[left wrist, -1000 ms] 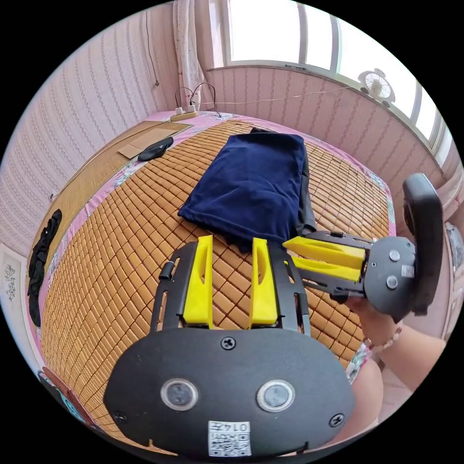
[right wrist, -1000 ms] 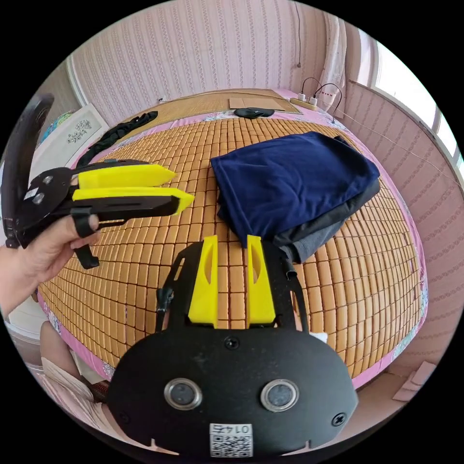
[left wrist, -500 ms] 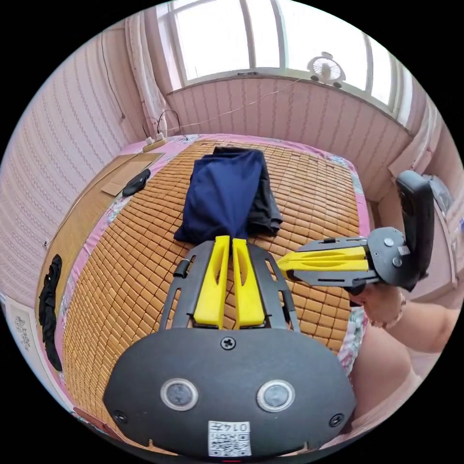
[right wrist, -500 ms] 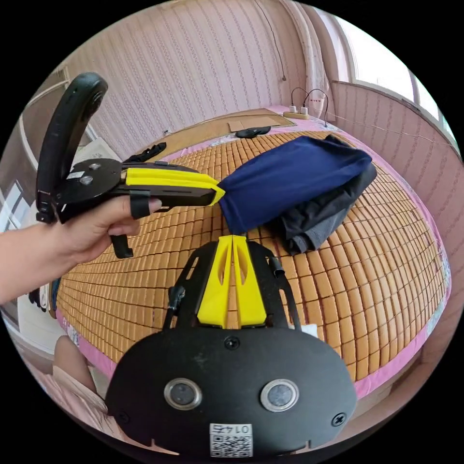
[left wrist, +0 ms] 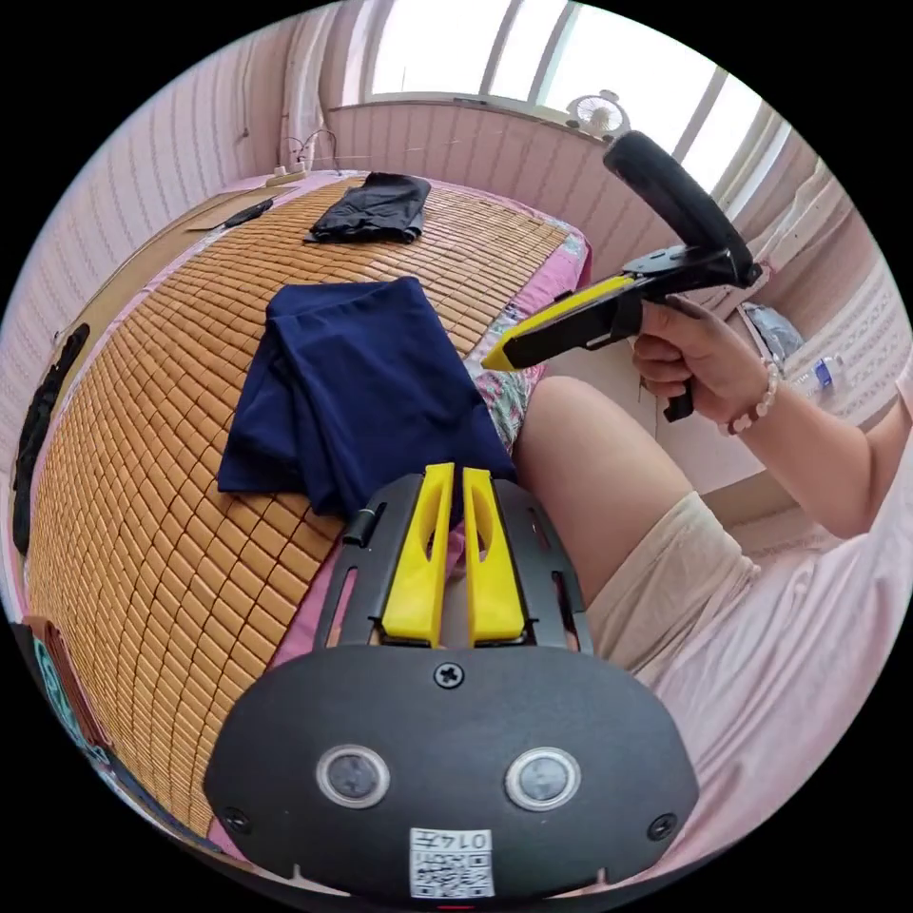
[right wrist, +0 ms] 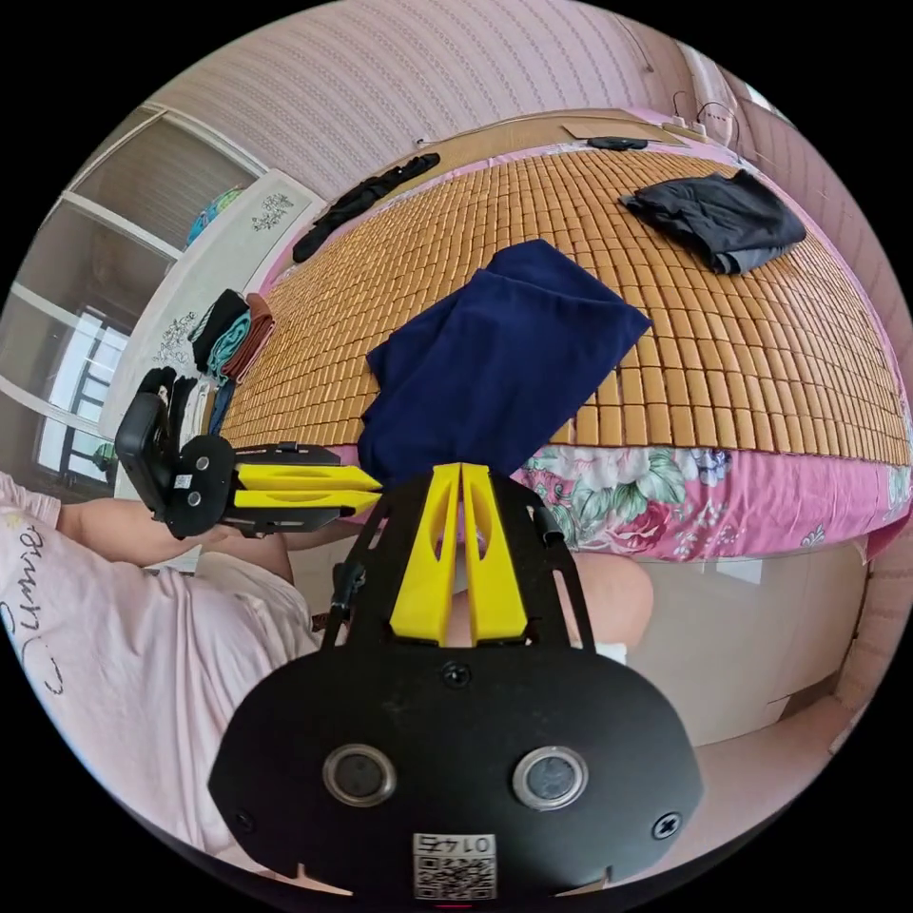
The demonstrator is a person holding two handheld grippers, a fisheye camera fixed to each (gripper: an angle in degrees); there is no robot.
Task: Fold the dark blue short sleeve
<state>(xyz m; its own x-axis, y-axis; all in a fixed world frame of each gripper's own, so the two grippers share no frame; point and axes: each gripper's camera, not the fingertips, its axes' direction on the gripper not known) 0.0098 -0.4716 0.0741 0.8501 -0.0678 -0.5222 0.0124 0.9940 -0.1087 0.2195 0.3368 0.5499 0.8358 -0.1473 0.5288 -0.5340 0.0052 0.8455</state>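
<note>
Holding dark blue shirt hem at mat edge

Dark blue short sleeve shirt (left wrist: 352, 380) is draped over bamboo mat (left wrist: 143, 456) edge. Hem is pinched in closed left gripper (left wrist: 455, 473) at 12 o'clock. Right gripper (right wrist: 461, 471) is closed; grasp cannot be told. Dark grey garment (right wrist: 723, 219) is seen at 1 o'clock.

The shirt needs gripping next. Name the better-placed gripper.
Left. The left gripper sits at the dark blue shirt's near edge, jaws almost closed; the right gripper hangs shut, off the cloth.

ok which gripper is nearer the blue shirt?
Left. The left gripper is closed on the blue shirt's near corner at the bed edge. The right gripper, shut, sits just off the shirt's side edge, apart from it.
</note>
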